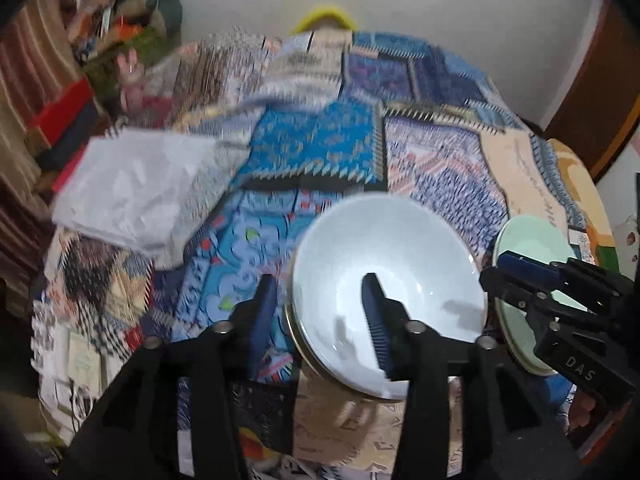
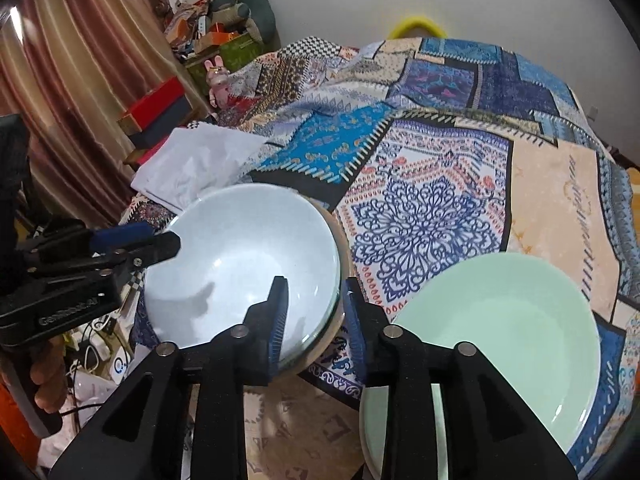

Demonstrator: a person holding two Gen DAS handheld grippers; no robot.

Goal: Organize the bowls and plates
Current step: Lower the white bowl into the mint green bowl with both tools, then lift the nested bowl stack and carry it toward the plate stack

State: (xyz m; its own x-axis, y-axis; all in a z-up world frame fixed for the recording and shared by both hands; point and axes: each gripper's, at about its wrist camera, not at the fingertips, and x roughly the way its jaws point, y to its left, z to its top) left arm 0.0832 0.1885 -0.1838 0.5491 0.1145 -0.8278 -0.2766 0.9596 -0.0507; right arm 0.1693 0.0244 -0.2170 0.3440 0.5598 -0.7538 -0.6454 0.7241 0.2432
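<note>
A pale blue bowl [image 1: 392,256] [image 2: 248,252] rests in a tan-rimmed dish [image 2: 345,240] on the patchwork cloth. My left gripper [image 1: 320,314] is open and straddles the bowl's left rim, one finger inside and one outside, with neither pad pressing. It also shows at the left of the right wrist view as the left gripper [image 2: 162,238]. My right gripper [image 2: 316,312] straddles the opposite rim, jaws apart and a gap at the pads. It enters the left wrist view as the right gripper [image 1: 496,268]. A mint green plate [image 2: 500,340] [image 1: 524,240] lies to the bowl's right.
The patchwork tablecloth [image 2: 432,216] covers a round table. A crumpled white cloth [image 1: 132,192] [image 2: 196,164] lies at the back left. Boxes and clutter [image 2: 160,112] stand by the curtain. Cables [image 2: 92,356] lie below the table edge, near a hand [image 2: 44,380].
</note>
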